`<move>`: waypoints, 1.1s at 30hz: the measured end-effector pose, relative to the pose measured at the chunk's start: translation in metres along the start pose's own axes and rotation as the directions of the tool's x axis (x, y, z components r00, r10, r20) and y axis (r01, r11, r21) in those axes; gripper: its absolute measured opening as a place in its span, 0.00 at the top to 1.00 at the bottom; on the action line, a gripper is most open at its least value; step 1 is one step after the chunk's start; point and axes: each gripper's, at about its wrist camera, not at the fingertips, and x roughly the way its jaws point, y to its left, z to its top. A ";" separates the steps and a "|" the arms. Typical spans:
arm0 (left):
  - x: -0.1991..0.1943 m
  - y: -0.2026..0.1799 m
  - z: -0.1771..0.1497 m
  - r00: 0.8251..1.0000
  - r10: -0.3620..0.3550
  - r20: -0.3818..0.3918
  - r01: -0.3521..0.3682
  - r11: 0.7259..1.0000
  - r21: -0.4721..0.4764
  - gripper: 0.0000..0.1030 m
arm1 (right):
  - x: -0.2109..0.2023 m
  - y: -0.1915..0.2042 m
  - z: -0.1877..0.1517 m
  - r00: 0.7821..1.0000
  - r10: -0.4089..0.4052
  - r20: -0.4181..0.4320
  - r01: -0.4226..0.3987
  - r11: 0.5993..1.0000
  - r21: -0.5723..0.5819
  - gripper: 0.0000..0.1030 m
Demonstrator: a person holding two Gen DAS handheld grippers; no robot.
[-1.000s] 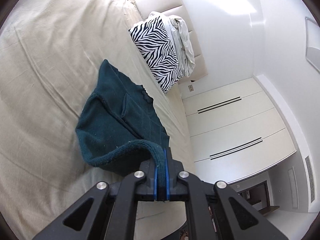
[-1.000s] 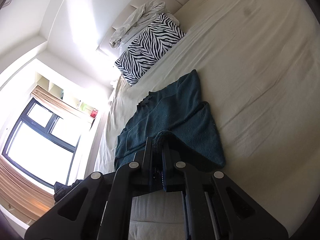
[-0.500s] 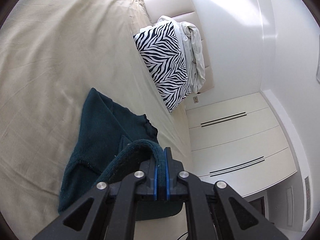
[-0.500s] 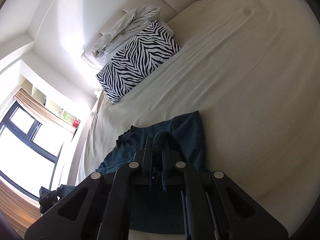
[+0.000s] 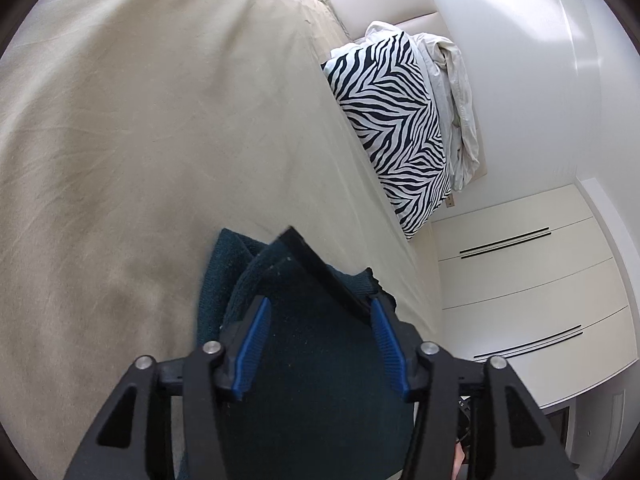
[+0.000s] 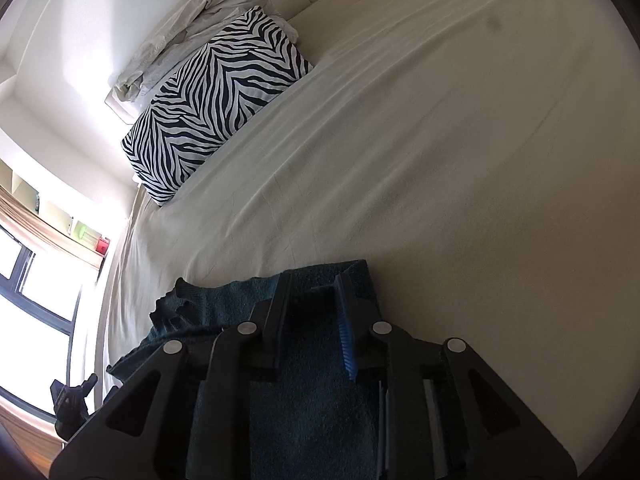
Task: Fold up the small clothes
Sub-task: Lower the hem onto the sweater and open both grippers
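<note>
Left wrist view: left claw (image 5: 320, 320) opening, pads clear of the teal knit garment (image 5: 312, 360) lying on the bed (image 5: 120, 160), well short of the zebra pillow (image 5: 392, 128).

Right wrist view: right claw (image 6: 310, 320) opening over the garment (image 6: 312, 408). Judged soft, light, limp; grip at hem edges.

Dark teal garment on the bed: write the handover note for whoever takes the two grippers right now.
Left gripper: jaws opening, nothing pinched; the dark teal garment lies under them.
Right gripper: jaws opening too, clear of the cloth below.
Garment: doubled over on the beige bed sheet, near the bed's edge; zebra pillow lies apart by the headboard.
Done: one fold laid down and let go.
Left: check the edges line up, probably fold once more and smooth it.
</note>
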 end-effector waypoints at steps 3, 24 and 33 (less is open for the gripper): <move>-0.004 -0.001 -0.006 1.000 0.004 -0.010 -0.004 1.000 0.031 0.36 | 0.001 -0.006 -0.001 1.000 0.011 0.026 -0.011 1.000 0.019 0.44; -0.052 0.007 -0.110 0.976 0.215 0.040 -0.217 0.928 0.303 0.46 | -0.098 0.000 -0.127 0.999 -0.032 -0.035 0.019 0.949 -0.316 0.49; -0.051 0.003 -0.122 0.956 0.285 0.073 -0.290 0.876 0.384 0.64 | -0.103 -0.013 -0.132 0.996 -0.069 -0.049 0.052 0.953 -0.299 0.57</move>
